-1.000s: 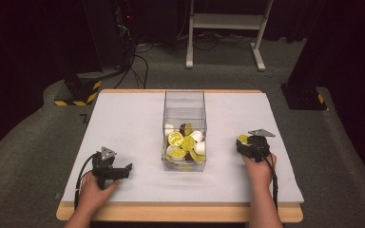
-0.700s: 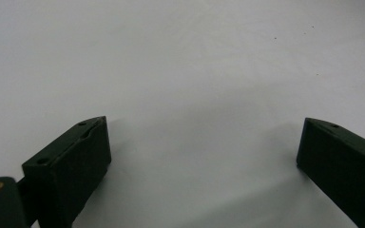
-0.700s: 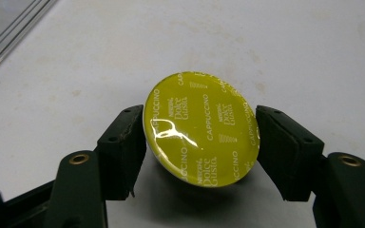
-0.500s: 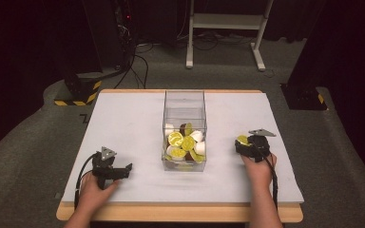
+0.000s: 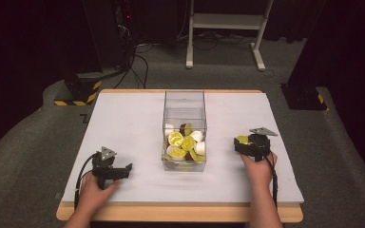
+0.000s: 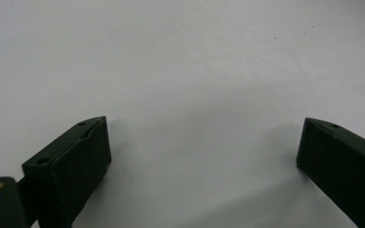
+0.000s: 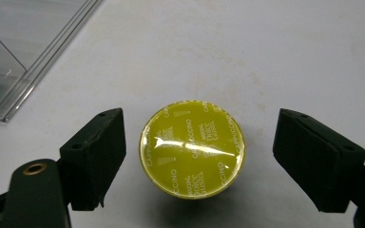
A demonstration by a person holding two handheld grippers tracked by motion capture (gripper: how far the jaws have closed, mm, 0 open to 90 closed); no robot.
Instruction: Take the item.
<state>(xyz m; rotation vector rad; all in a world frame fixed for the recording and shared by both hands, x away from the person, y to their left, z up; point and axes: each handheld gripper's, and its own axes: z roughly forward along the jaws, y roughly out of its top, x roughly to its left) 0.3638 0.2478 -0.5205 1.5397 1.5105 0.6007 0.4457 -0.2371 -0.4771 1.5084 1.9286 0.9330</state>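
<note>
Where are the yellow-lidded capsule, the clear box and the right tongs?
capsule (image 7: 192, 149), right gripper view, middle of its yellow foil lid
clear box (image 5: 184, 102), high view, upper back wall
right tongs (image 7: 197, 156), right gripper view, midway between the open tips

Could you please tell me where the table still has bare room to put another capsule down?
Free: the white table between the left tool and the clear box, and behind the box. Crowded: inside the box, and at the right tool around the yellow capsule.

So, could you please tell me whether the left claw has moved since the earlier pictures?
No. In the high view the left claw sits in the same spot against the clear box and the table edge.
</note>
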